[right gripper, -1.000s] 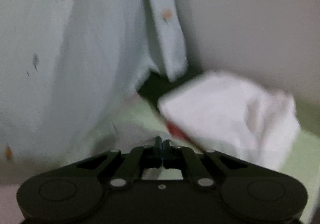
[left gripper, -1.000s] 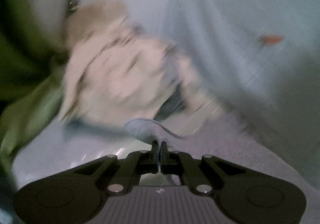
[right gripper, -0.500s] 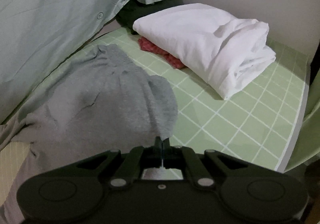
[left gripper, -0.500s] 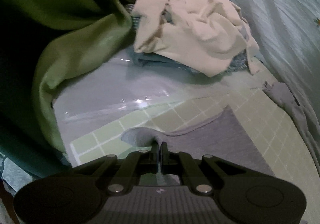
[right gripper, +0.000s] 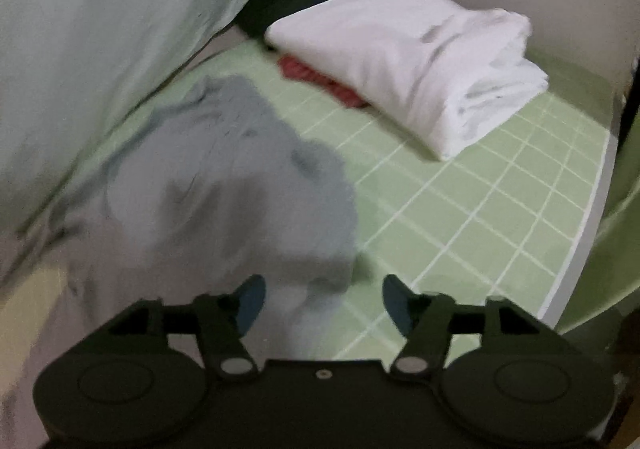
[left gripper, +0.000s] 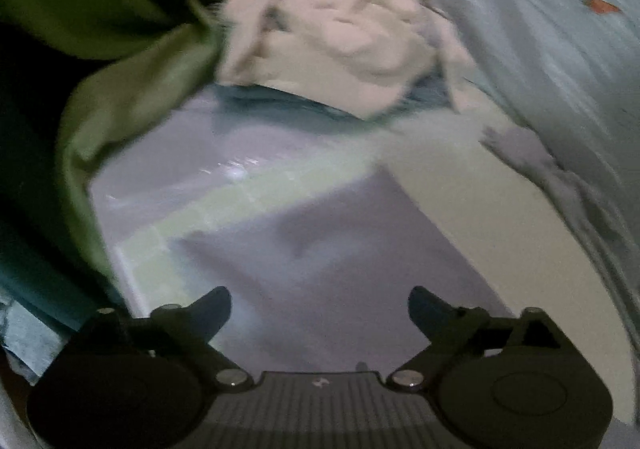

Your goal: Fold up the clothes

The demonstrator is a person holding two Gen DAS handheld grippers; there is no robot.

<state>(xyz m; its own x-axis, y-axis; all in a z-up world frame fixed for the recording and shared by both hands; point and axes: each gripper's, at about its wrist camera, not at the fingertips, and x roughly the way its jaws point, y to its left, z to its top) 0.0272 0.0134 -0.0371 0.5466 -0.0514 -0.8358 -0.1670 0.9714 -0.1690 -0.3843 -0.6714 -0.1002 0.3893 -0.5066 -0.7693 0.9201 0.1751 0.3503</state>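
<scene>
A grey garment lies flat on the green checked mat; in the right wrist view it is rumpled, with a rounded edge toward the mat. My left gripper is open and empty just above the grey cloth. My right gripper is open and empty over the garment's edge. Both views are blurred.
A pile of cream and blue clothes sits at the far end, beside green fabric. A folded white garment lies on a red one at the back right. A pale blue printed sheet hangs alongside.
Both grippers were shut on the grey garment's edge half a second ago. Both have opened and let it go; the garment now lies on the mat.
</scene>
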